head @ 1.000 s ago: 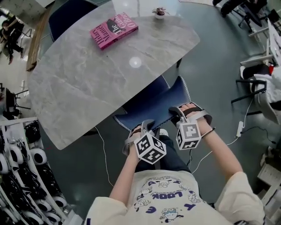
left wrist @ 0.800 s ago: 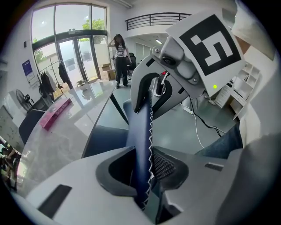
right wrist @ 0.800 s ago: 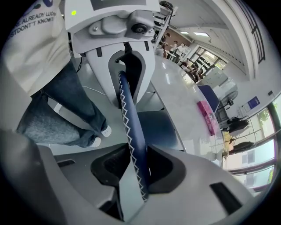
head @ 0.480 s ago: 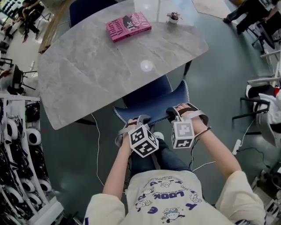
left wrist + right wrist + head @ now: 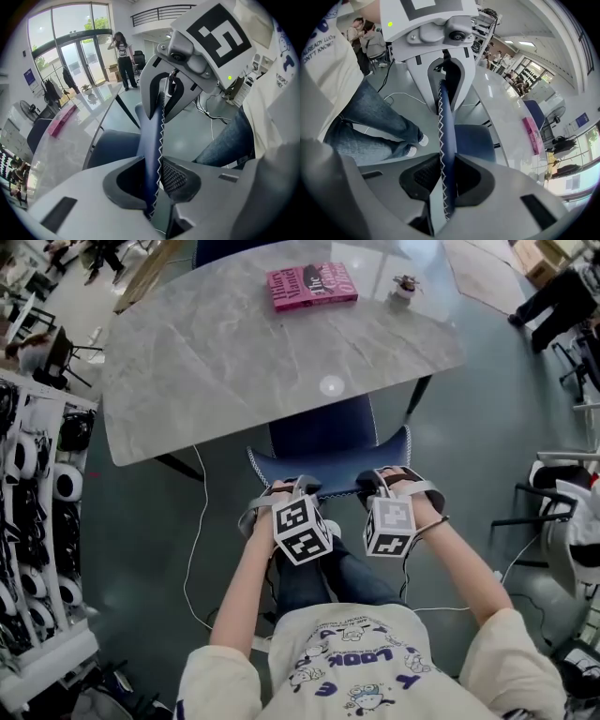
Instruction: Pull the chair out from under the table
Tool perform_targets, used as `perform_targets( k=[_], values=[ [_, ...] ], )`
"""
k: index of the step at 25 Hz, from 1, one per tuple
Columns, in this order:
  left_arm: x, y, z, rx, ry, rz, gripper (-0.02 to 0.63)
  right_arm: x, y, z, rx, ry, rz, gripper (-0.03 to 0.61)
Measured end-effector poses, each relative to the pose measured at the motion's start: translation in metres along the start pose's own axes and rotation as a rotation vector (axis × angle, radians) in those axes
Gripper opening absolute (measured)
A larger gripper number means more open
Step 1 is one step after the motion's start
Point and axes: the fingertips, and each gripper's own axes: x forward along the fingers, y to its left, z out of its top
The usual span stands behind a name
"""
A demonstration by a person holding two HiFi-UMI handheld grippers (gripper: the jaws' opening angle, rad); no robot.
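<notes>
Head view: we pinch the chair backrest's crosswise edge with left gripper and right gripper, jaws having just closed on it; the table lies beyond.

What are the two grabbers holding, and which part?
The blue chair, by the top edge of its backrest. The left gripper and the right gripper have both just been closing their jaws onto that stitched edge.
</notes>
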Motion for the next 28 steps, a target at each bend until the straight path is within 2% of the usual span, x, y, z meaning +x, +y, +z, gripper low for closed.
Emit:
perform_targets(
  k=[9, 28],
  values=[
    [-0.007, -0.039, -0.007, -0.022, 0.024, 0.000, 0.098, -0.010, 0.038, 0.001, -0.017, -0.022, 0.053, 0.078],
    [-0.028, -0.140, -0.021, -0.050, 0.052, 0.031, 0.097, -0.041, 0.134, 0.001, -0.041, -0.012, 0.067, 0.078]
  ],
)
